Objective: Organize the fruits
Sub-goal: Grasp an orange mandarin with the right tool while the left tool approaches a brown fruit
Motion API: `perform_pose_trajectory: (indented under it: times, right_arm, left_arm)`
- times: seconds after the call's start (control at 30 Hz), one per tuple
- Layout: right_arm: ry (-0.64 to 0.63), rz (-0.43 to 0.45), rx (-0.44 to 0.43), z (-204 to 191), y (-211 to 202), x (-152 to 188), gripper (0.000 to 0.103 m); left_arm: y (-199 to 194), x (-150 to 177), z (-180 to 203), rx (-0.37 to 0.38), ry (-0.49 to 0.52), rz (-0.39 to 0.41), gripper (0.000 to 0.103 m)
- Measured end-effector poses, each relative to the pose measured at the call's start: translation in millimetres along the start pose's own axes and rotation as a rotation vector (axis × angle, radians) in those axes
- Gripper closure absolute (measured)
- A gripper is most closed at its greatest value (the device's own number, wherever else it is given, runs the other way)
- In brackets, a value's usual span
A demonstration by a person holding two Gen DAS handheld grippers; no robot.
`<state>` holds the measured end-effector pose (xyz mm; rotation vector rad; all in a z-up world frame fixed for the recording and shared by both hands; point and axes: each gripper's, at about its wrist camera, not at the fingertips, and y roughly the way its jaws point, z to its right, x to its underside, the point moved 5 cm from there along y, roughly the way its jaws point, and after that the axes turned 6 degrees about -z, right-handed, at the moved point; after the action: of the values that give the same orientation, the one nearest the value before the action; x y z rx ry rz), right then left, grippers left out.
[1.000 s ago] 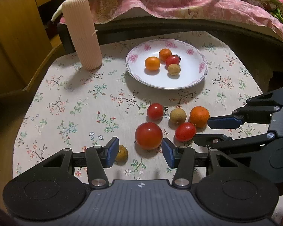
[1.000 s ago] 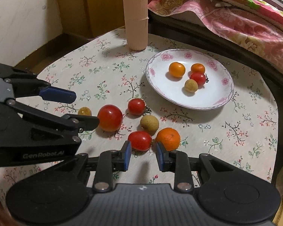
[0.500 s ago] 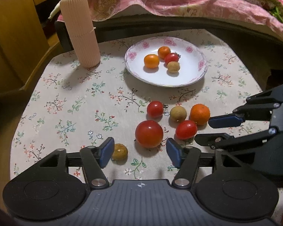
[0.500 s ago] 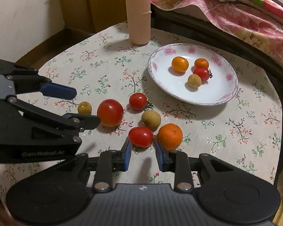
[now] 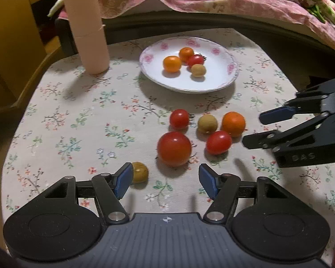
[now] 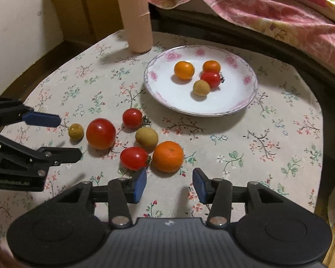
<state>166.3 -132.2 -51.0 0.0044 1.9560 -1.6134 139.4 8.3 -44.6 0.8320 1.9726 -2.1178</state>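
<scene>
Fruit handling: loose pieces on the cloth, both tools empty

Fruit to be sorted lies in a loose cluster on the tablecloth (image 6: 245, 147), at 7 o'clock from the plate (image 6: 241, 105). Reading the right wrist view left to right:

- Left gripper (image 6: 70, 136): jaws opening, moderately wide, nothing between them. It points at the small longan (image 6: 76, 131) and the large tomato (image 6: 101, 133).
- Small longan: light, with a hard, brittle-looking shell. Pinch lightly across its widest part.
- Large tomato: likely the heaviest piece, with smooth, glossy skin that may slip. Take hold across the equator; excess force would probably bruise it.
- Cherry tomato (image 6: 132, 118) at 12 o'clock of the cluster, and a second cherry tomato (image 6: 134, 158) at 6 o'clock: soft, round, liable to roll.
- Larger longan (image 6: 147, 136): near the cluster's middle, with fruit crowding it on several sides; approach from above.
- Mandarin (image 6: 168, 156): touching or just beside the second cherry tomato. Dimpled peel should give the best grip.
- Right gripper (image 6: 169, 184): jaws opening, still fairly narrow, empty, aimed at the mandarin.
- Plate: holds two mandarins, one tomato and one longan, bunched near its centre.

Surface: a floral cloth over a small table; the weave should damp rolling. A ribbed pink cylinder (image 6: 136, 15) stands at 11 o'clock of the plate. Pink bedding (image 6: 268, 11) lies beyond, at 1 o'clock. Lighting is dim and warm.
</scene>
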Motion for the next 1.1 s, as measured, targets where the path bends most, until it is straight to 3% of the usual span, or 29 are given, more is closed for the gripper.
perform_pose_trajectory:
  times: [0.57,0.8,0.9,1.1]
  right_arm:
    - [-0.072,0.002,0.005,4,31,-11,0.051]
    - [-0.069,0.005,-0.006,4,31,-12,0.051]
    - [-0.069,0.008,-0.011,7,29,-10,0.050]
    - [-0.060,0.023,-0.017,10,27,-13,0.049]
  left_arm:
    - [8,8,-15,0.076,0.018,-0.005,0.029]
    - [18,5,-20,0.044,0.030,0.009,0.029]
    - [23,5,-22,0.036,0.040,-0.003,0.032]
    - [33,7,-28,0.024,0.022,-0.022,0.047]
